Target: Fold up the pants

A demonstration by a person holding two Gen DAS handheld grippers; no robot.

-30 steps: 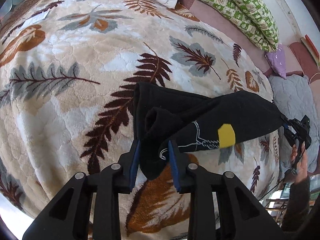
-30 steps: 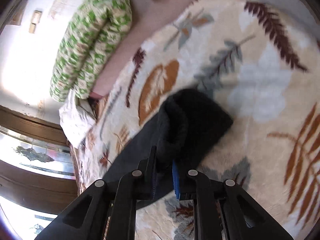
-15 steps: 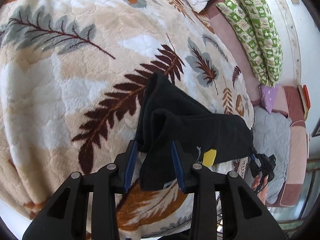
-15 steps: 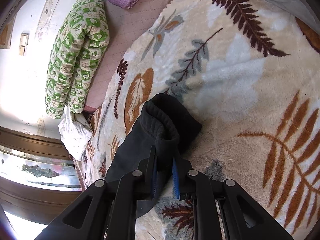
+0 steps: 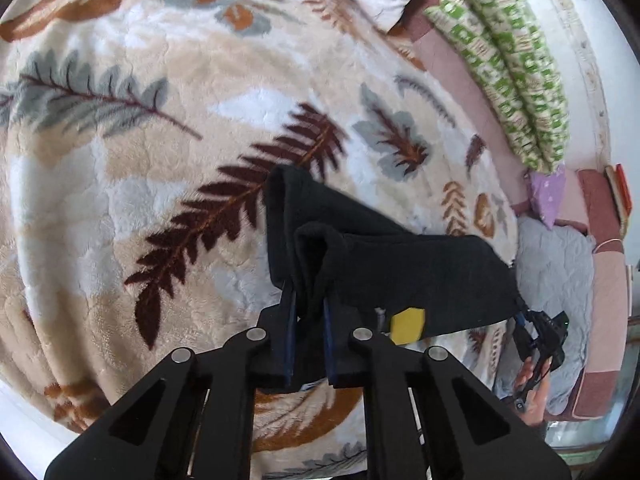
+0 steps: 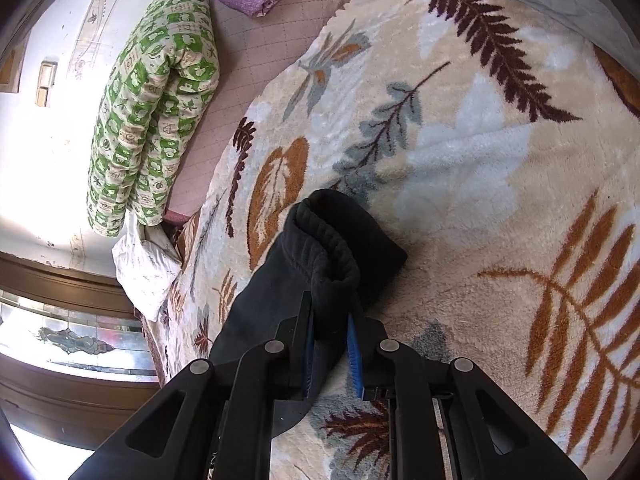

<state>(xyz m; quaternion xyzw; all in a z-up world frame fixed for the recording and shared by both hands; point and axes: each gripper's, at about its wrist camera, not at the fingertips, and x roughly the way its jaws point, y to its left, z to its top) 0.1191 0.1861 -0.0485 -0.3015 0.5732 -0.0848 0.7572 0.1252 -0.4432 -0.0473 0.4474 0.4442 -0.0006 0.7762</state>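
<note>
Leaf-print blanket spreads below. I have my left gripper and right gripper clamped on the black pants, hanging limp toward three o'clock; soft, light fleece, best held at bunched edges.

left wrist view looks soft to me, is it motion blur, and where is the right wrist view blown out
Left wrist view: mildly soft; the leaf blanket pattern smears, most toward the top, while the left gripper and black pants stay fairly crisp, consistent with motion blur. Right wrist view: sharper overall, but the white wall at left is overexposed beside the green quilt; fisheye bending in both.
</note>
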